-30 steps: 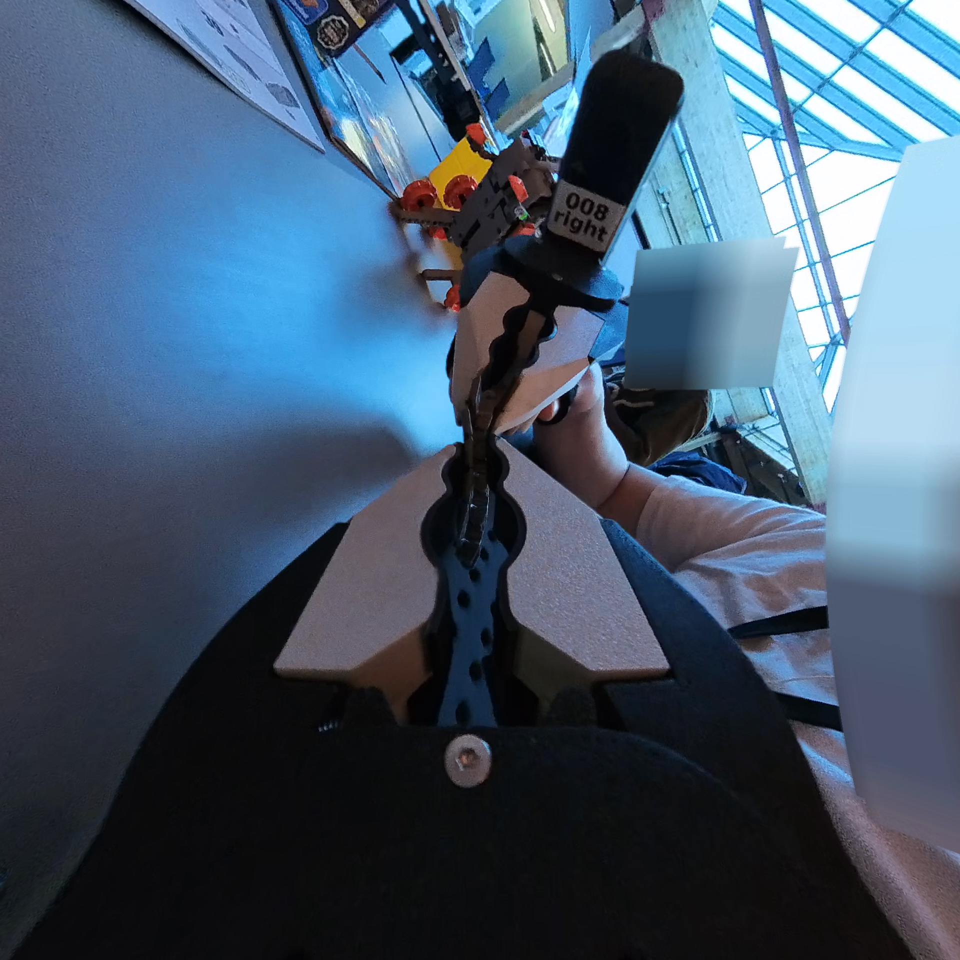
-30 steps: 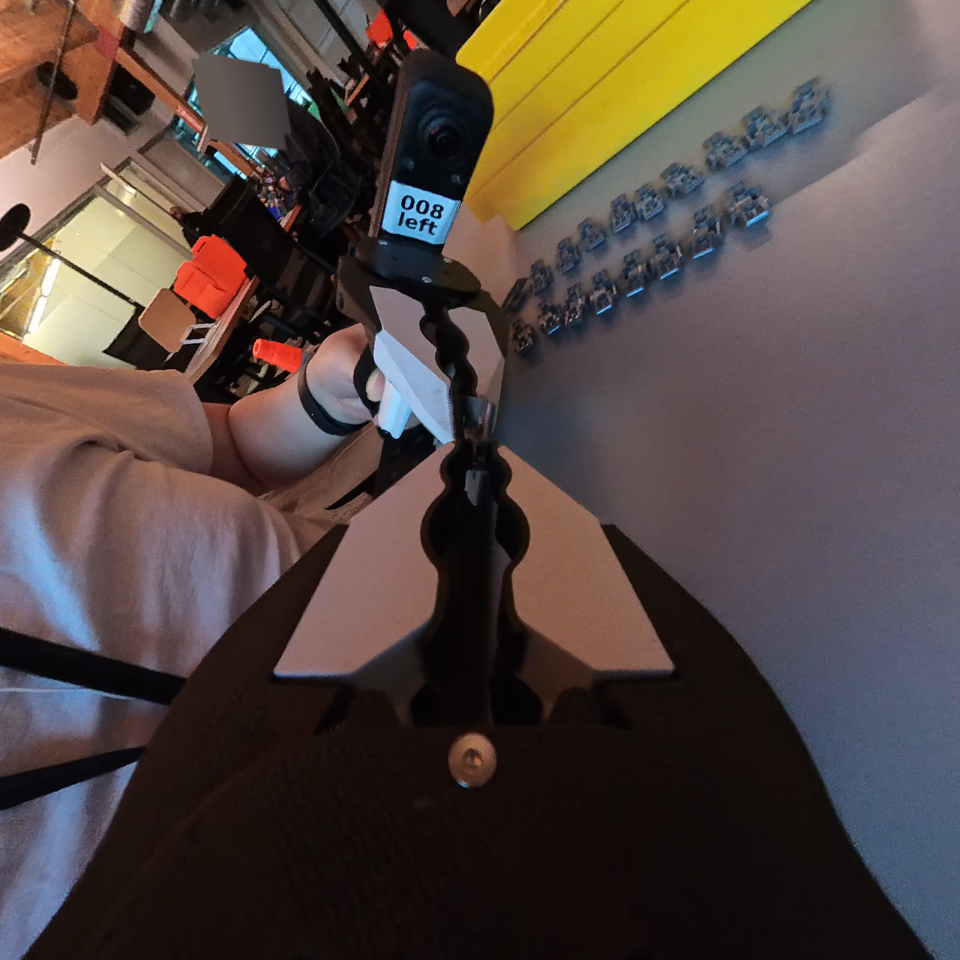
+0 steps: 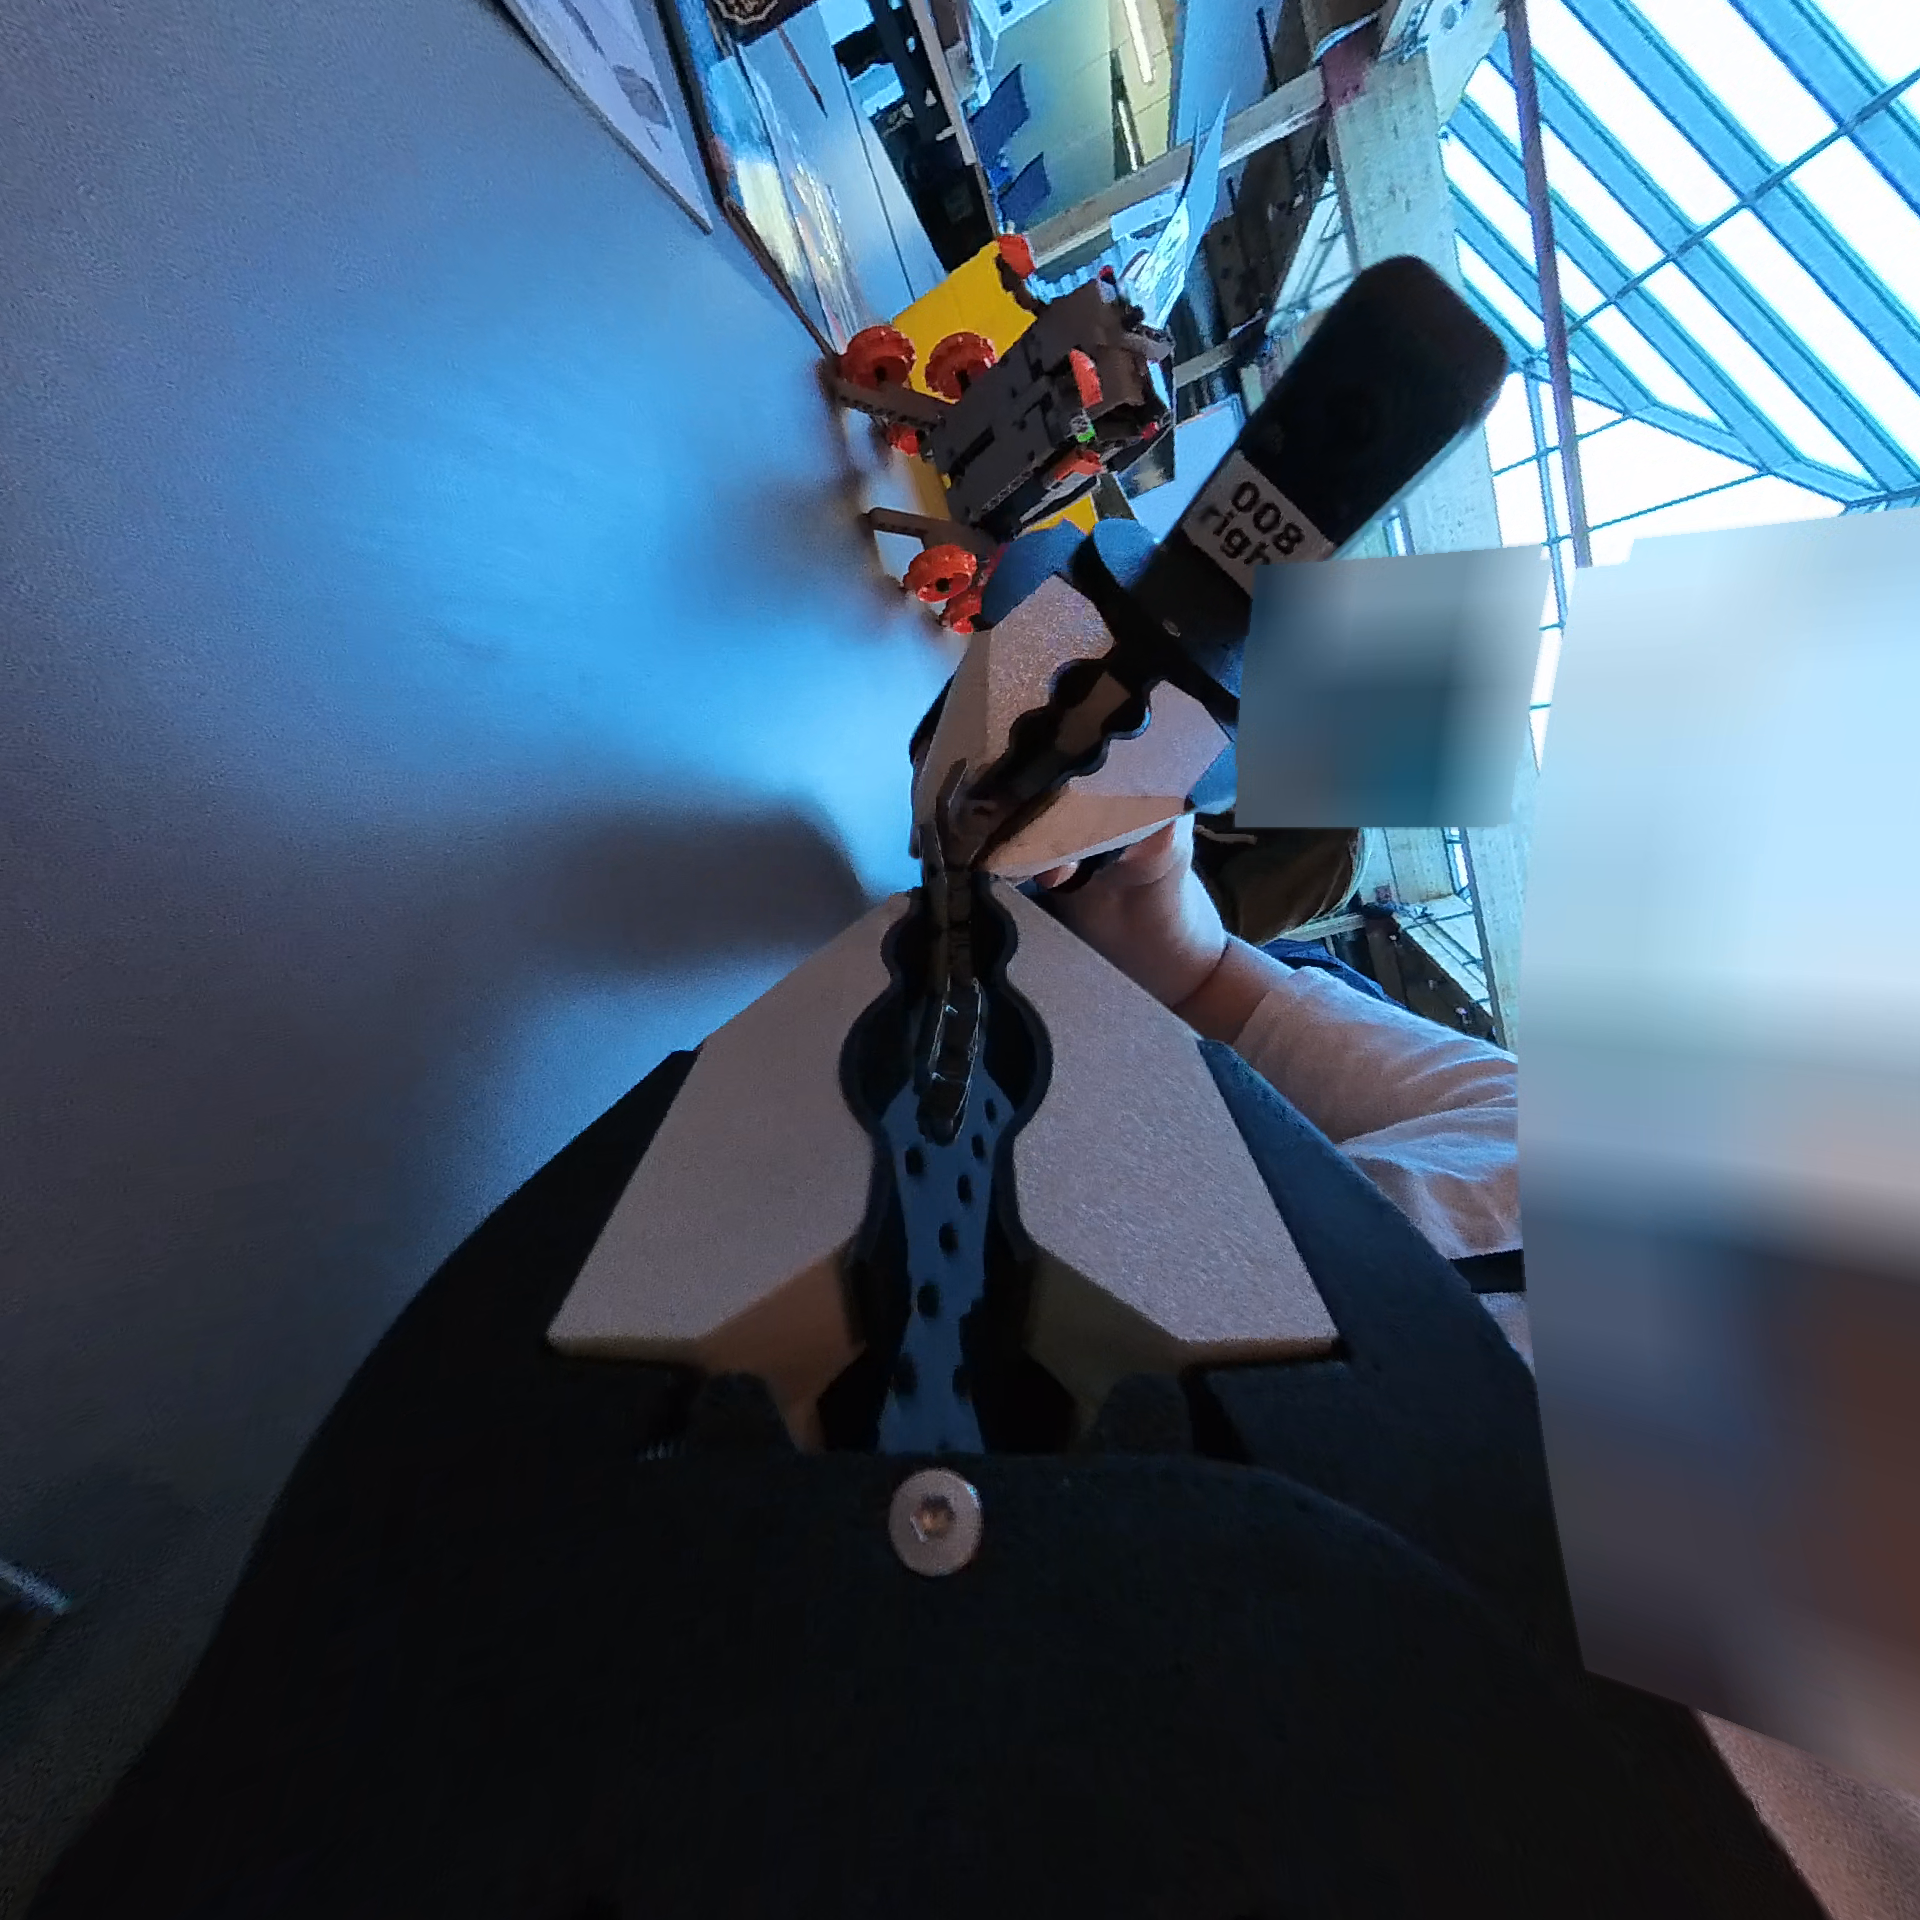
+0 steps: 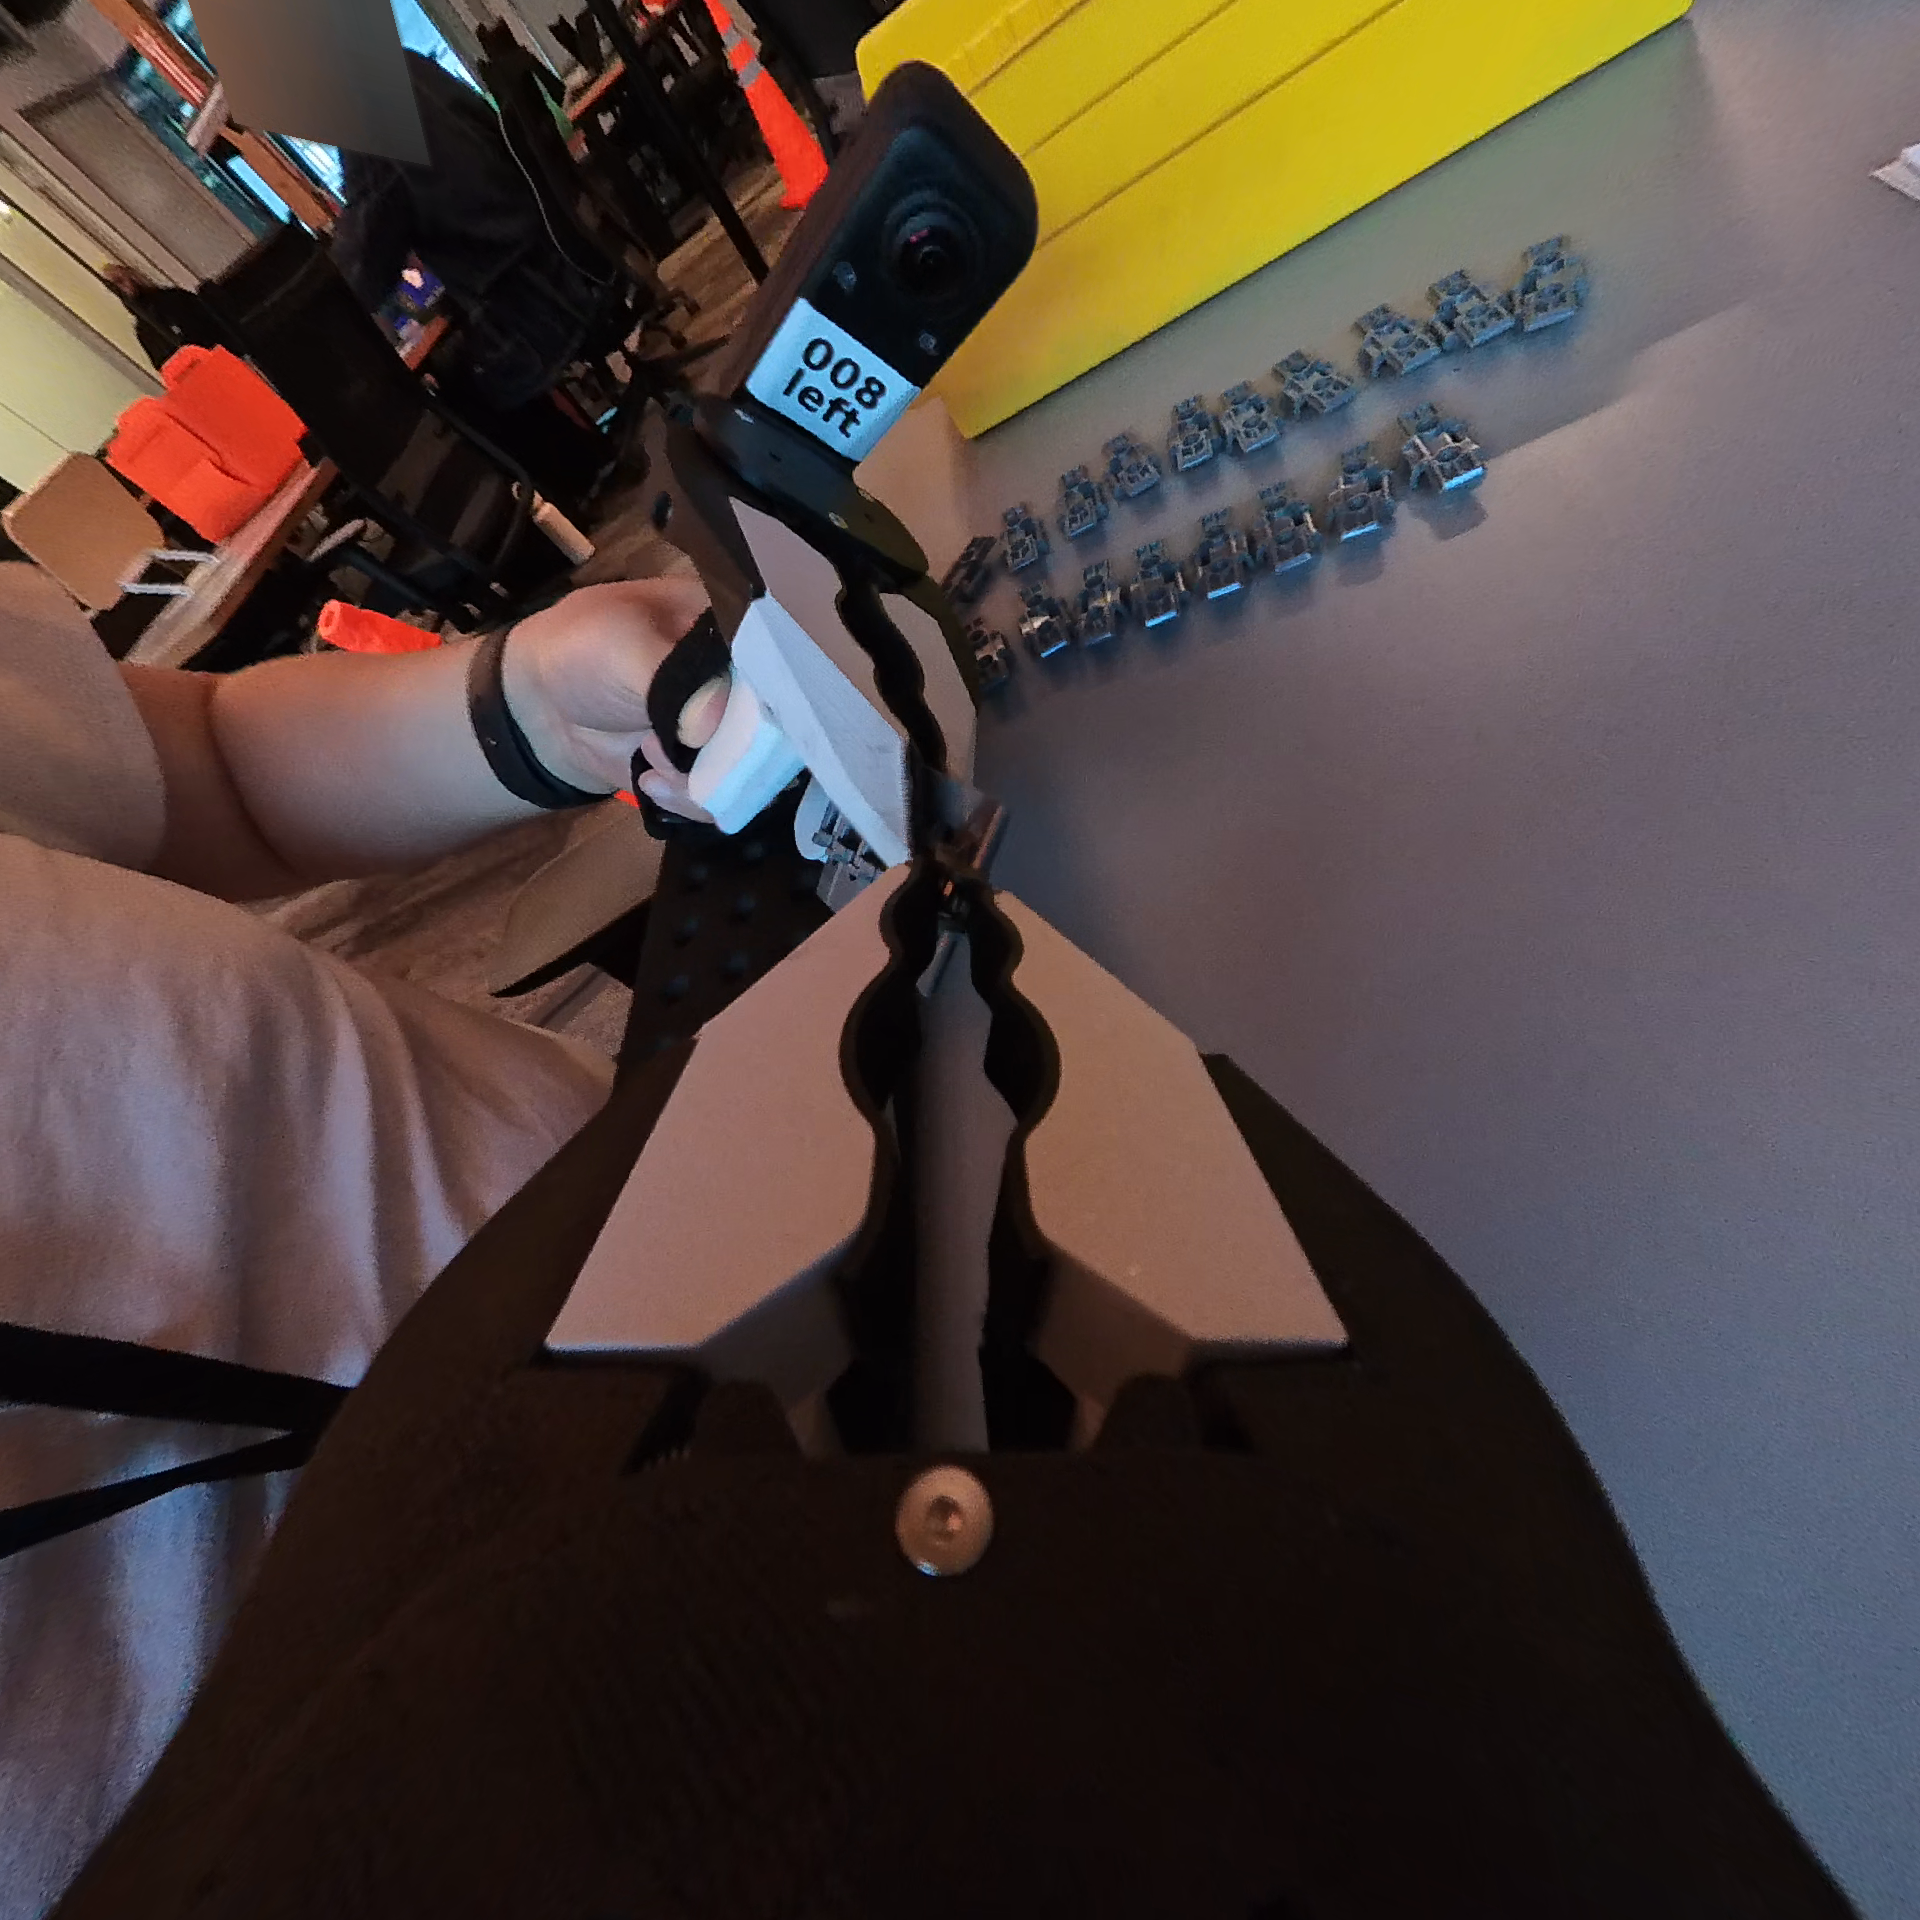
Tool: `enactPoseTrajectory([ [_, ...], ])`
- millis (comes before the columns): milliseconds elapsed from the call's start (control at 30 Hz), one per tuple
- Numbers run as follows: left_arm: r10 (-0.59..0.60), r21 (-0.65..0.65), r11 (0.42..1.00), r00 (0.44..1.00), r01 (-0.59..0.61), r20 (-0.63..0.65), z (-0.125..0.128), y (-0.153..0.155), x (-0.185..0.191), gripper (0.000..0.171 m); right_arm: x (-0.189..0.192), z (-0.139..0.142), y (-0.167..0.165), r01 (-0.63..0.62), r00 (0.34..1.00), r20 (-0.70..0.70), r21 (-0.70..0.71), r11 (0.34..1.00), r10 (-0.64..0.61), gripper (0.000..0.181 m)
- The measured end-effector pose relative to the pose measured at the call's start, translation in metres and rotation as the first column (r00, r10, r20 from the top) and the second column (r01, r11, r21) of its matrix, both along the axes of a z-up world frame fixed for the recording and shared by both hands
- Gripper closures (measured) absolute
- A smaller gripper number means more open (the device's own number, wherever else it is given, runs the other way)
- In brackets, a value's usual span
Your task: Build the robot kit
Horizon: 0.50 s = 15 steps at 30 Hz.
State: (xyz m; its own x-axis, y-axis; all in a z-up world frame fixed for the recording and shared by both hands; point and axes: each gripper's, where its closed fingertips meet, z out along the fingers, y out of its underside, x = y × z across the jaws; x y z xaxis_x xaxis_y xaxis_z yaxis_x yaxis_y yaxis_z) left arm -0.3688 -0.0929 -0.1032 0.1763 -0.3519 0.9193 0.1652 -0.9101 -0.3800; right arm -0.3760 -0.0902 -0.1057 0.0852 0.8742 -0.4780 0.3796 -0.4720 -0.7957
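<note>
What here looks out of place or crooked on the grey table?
Nothing stands out. The small grey parts lie in two tidy rows beside the yellow box, and both grippers are shut tip to tip on small dark pieces.

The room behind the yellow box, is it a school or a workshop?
Probably a workshop or maker space. Work tables and an orange cone stand behind the yellow box, and small grey parts lie in rows on the grey table.

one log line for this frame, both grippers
left gripper: shut on small dark part | right gripper: shut on small grey piece | tips meeting above grey table | rows of grey parts beyond
</note>
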Motion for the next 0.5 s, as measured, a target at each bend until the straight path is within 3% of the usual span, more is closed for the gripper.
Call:
enactPoseTrajectory([
  [500,0.016,-0.051,0.999,1.0,-0.017,-0.027,-0.0082,0.0028,-0.0012,0.168,-0.002,-0.0087,0.0039,0.055,0.994,0.086,0.141,0.989,-0.068,0.175],
])
